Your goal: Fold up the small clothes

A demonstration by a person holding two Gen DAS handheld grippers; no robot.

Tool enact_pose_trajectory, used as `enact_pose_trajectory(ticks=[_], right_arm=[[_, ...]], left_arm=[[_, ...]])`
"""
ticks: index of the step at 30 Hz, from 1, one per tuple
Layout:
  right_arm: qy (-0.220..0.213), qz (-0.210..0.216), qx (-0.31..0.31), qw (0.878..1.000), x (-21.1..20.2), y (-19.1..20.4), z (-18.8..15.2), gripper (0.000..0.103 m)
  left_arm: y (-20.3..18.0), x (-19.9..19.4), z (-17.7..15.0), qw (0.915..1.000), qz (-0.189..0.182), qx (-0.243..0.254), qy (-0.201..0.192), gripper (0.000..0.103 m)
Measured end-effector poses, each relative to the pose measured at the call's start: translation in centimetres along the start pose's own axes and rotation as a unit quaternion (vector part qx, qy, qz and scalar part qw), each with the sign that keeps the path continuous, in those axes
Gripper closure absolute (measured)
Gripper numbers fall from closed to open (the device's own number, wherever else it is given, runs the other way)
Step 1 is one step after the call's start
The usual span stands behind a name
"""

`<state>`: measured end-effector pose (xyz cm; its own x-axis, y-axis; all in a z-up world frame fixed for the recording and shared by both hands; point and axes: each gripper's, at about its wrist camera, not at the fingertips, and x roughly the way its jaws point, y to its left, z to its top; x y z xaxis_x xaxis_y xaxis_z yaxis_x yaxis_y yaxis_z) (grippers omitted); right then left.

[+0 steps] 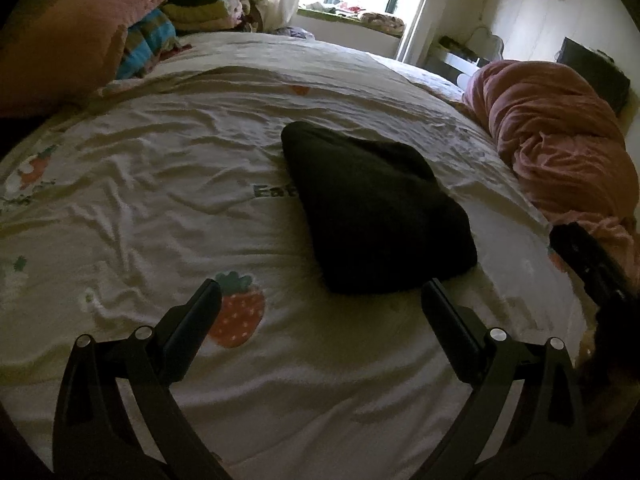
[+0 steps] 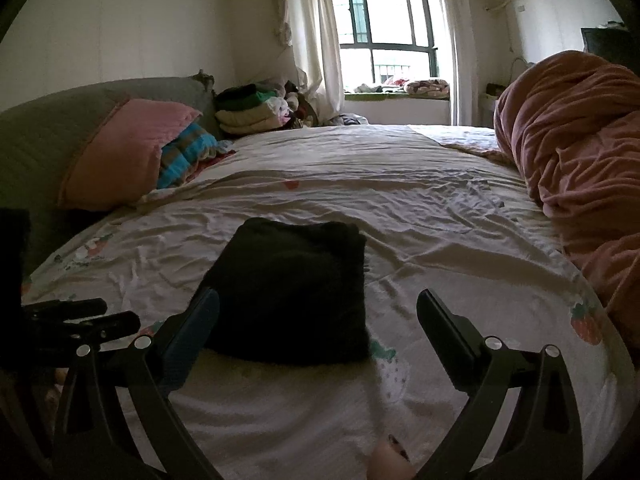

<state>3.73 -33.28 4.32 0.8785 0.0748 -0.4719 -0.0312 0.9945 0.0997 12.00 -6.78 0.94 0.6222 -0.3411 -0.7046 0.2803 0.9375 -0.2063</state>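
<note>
our left tongs (image 1: 321, 305) are wide open, with nothing between the two black fingers (image 1: 196, 322). they point down at a slant. our right tongs (image 2: 318, 312) are wide open too and hold nothing. they point a little less steeply down. from the left side we see the right tongs at the far right edge, and from the right side the left tongs at the far left edge.

A white strawberry-print sheet (image 2: 420, 208) is covering the bed. A pink pillow (image 2: 128, 152) is leaning at the headboard beside a striped blanket (image 2: 188, 152). A rust-coloured quilt (image 2: 580, 152) is lying bunched along the opposite edge. Curtains (image 2: 312, 32) are framing the window (image 2: 384, 20).
</note>
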Motion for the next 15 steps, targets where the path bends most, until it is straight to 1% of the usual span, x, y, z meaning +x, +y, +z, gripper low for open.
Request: enact_pose_trajectory(ticks=[6, 12, 15], right_arm=[[-0.002, -0.016, -0.001, 1.0, -1.5, 1.7, -1.3, 0.005], [0.002, -0.032, -0.017, 0.999, -2.8, 3.2, -3.5, 0.005], [0.009, -0.041, -0.025, 0.999, -3.2, 3.8, -4.9, 0.005]], left_arm=[[0.4, -1.8, -1.6, 0.9998, -0.003, 0.016, -0.01, 0.01], [0.9, -3.2, -4.1, 0.9994, 0.009, 0.024, -0.024, 0.009], [1.3, -3.8, -5.5, 0.9992, 0.015, 0.02, -0.029, 0.01]])
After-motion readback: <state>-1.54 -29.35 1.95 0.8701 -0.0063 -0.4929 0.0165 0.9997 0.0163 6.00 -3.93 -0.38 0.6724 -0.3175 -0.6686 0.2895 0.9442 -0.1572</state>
